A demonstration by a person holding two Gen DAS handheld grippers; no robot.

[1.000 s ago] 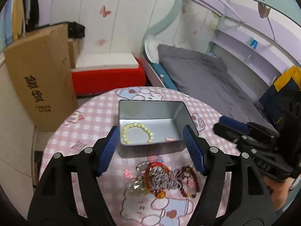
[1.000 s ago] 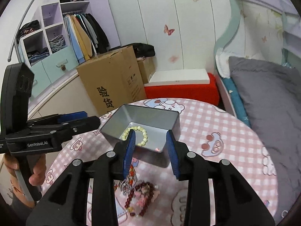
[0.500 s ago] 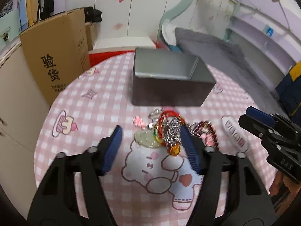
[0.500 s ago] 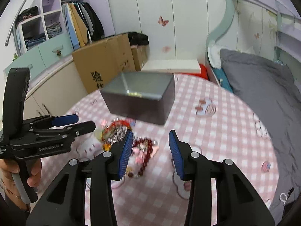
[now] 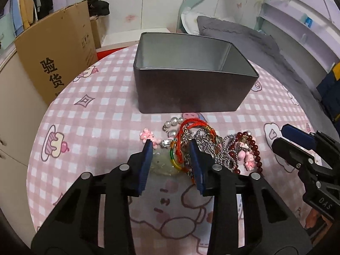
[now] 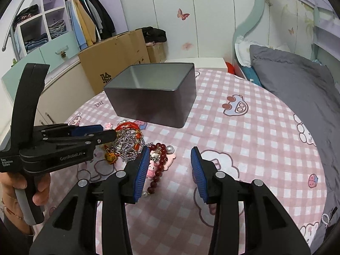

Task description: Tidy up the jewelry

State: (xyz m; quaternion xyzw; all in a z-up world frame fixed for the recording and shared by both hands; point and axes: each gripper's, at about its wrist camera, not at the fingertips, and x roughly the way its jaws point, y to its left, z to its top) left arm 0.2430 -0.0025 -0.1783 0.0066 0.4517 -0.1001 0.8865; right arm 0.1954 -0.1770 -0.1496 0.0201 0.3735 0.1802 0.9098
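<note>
A tangled jewelry pile lies on the pink checked tablecloth in front of a grey metal tin. It holds a red cord bracelet, a silver chain, a pale green pendant and a dark red bead bracelet. My left gripper is low over the pile's left part, jaws closing, with the pendant and red cord between the pads but not pinched. My right gripper stands open at the pile's right edge, over a pearl.
A cardboard box stands behind the table on the left, with a wardrobe beyond it. A bed with a grey blanket runs along the right. A small silver piece lies near the table's right edge.
Both grippers have sunk toward the pile and now view the tin from lower, so its inside is hidden. The left jaws have narrowed around the pendant and red cord.
</note>
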